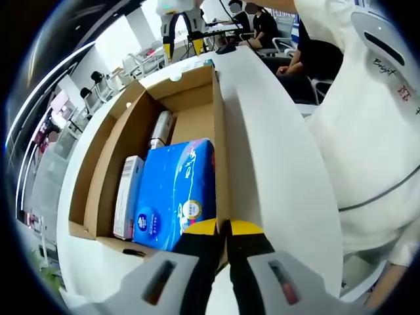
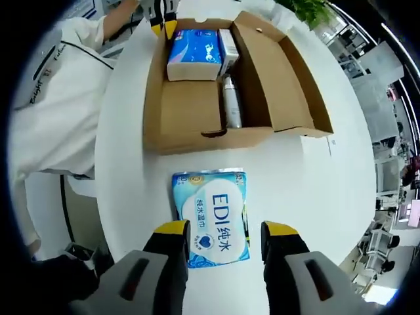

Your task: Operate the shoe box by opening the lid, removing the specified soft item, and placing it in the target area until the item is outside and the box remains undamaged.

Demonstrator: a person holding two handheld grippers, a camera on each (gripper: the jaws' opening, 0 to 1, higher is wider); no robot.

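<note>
We see the wipes pack (image 2: 212,216) lying flat on the white surface (image 2: 308,197), outside the shoe box (image 2: 197,134), straight ahead of our right tongs (image 2: 224,231), which stand open and empty over its near end. Our left tongs (image 1: 223,228) pinch the box's side wall.

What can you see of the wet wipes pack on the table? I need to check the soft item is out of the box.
The wet wipes pack is a flat, soft plastic pouch, blue and white with large "EDI" lettering. It lies flat on the white table, fully outside the open cardboard box and apart from its near wall. It sits just ahead of the right hand-held gripper, whose jaws stand open at its near edge; whether they touch it I cannot tell.
</note>
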